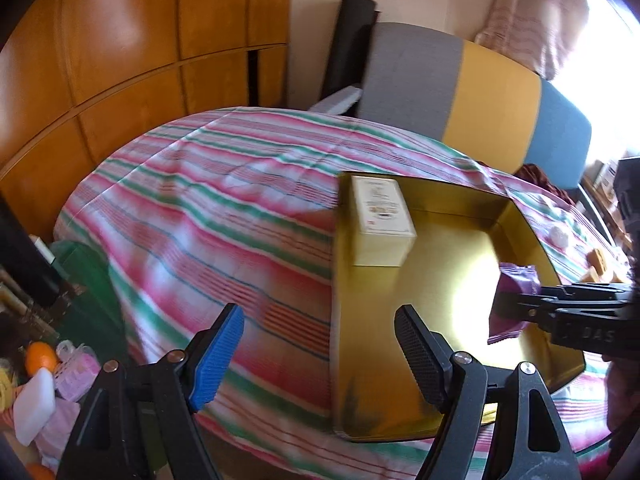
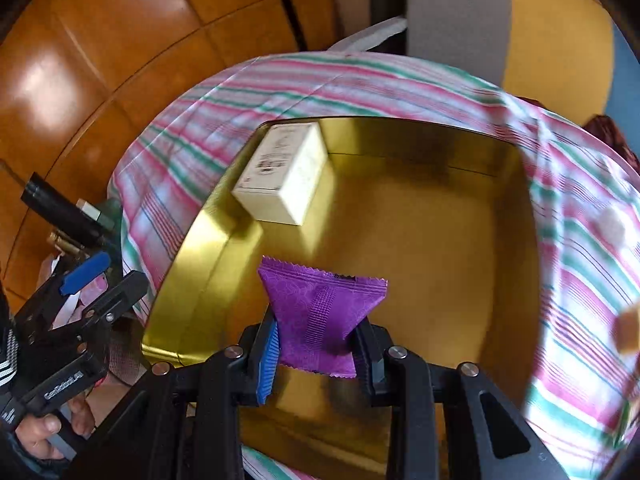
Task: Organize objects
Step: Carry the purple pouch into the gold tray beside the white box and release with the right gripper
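A gold tin tray (image 1: 472, 280) (image 2: 440, 272) lies on a striped cloth. A cream box (image 1: 382, 220) (image 2: 282, 178) stands in its far left corner. My right gripper (image 2: 316, 350) is shut on a purple sachet (image 2: 324, 312) and holds it above the tray's near part; it also shows in the left wrist view (image 1: 516, 300), where the sachet (image 1: 516, 276) hangs over the tray's right side. My left gripper (image 1: 320, 356) is open and empty at the tray's near left edge; it shows at the left in the right wrist view (image 2: 104, 276).
The striped cloth (image 1: 208, 220) covers a rounded table. Wooden cupboard doors (image 1: 120, 52) stand behind. A grey, yellow and blue chair back (image 1: 472, 92) is at the far right. Small brown and white items (image 1: 598, 258) lie on the cloth right of the tray. Clutter (image 1: 48, 384) sits low left.
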The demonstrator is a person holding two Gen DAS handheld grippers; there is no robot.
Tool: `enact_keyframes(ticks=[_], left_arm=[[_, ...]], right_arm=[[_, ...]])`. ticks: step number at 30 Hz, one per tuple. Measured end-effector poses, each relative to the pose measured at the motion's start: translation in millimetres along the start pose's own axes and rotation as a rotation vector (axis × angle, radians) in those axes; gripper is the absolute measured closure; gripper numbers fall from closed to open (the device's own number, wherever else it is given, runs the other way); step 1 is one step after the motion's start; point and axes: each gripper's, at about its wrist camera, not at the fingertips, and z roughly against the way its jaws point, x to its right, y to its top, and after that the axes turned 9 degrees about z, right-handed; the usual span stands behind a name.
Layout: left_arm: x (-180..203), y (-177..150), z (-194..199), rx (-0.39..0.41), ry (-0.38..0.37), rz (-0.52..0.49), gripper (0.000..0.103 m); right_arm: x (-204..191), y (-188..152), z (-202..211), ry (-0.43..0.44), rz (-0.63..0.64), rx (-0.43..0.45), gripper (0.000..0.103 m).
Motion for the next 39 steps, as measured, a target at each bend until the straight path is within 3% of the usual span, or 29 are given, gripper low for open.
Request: enact_keyframes(ticks=[8,18,20,26,39], left_arm=[[-28.1,4.0,-0.6,0.006,0.028,0.068,0.025],[-34.8,2.3,-6.0,-0.009,0.028,0.091,0.024],[-36.0,2.4,-5.8,-0.007,0.030,0.094,0.023],[-34.4,1.9,-4.8,0.003,0.033,0.090,0.023],[-2.1,0.3,11.8,0.048,0.013,0.014,0.018]], right_arm=[[-28.6,29.3,-51.3,0.025,0.045,-0.079,0.071],[-30.3,48.7,-81.3,0.068,-0.034,-0.101,0.066],[-27.8,47.5,-80.7,0.072,-0.046,-0.098,0.060],[-16.4,40.1,-59.2,0.070,-0.075,-0.044,0.059],[2.8,-3.1,4.8,-0.094,-0.089,0.105,0.051]])
